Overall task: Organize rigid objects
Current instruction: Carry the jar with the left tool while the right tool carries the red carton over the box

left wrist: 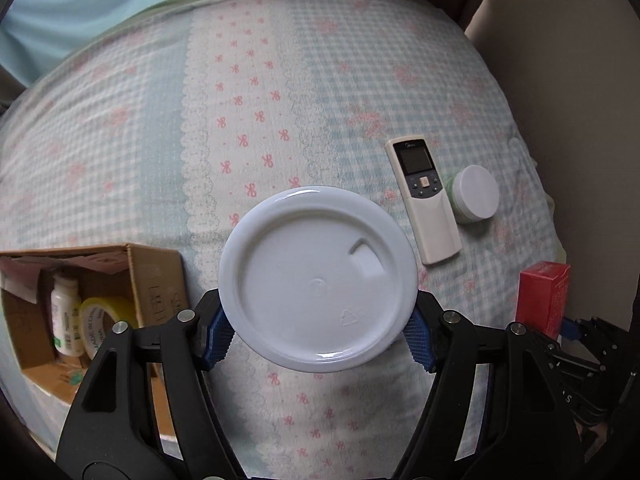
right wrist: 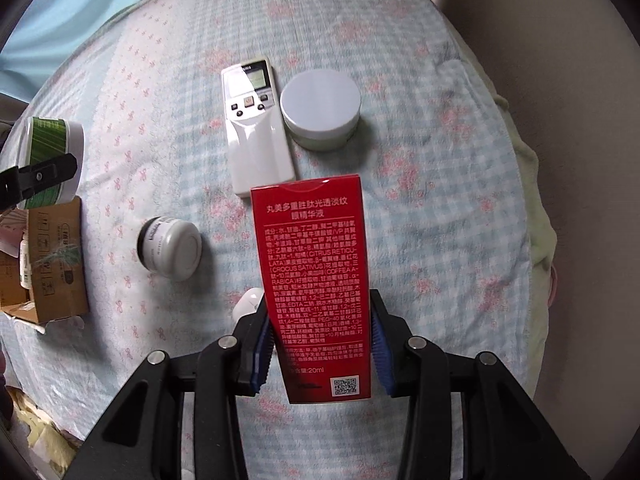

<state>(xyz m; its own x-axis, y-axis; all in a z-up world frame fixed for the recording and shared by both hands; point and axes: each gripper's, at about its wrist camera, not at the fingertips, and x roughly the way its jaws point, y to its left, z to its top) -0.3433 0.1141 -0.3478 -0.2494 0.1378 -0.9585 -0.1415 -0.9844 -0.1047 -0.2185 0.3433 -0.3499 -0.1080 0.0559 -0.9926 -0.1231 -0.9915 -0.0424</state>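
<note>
The left hand-held gripper (left wrist: 317,330) is closed on a round tub (left wrist: 318,278), its blue pads pressing the rim on either side. From its own camera only the tub's white lid shows, glossy, with a raised rim and a small moulded notch; the right wrist view shows the same tub (right wrist: 54,160) from the side, white with a green leaf-patterned label, held above the bed (left wrist: 280,80) beside a cardboard box (left wrist: 152,276).

The right hand-held gripper (right wrist: 320,344) is clamped on a tall red carton (right wrist: 316,280), pads against its two narrow sides near the lower end. The carton stands upright in the jaws, its face covered in small pale print, with a QR code at the bottom.

On the checked bedspread with pink bows lie a white remote control (right wrist: 256,128) and, just beside it, a low round jar (right wrist: 320,108) with a white lid and pale green body. A small white jar (right wrist: 170,248) lies on its side nearer the box. Inside the open box are a white bottle (left wrist: 64,312) and a roll of yellow tape (left wrist: 106,320).
</note>
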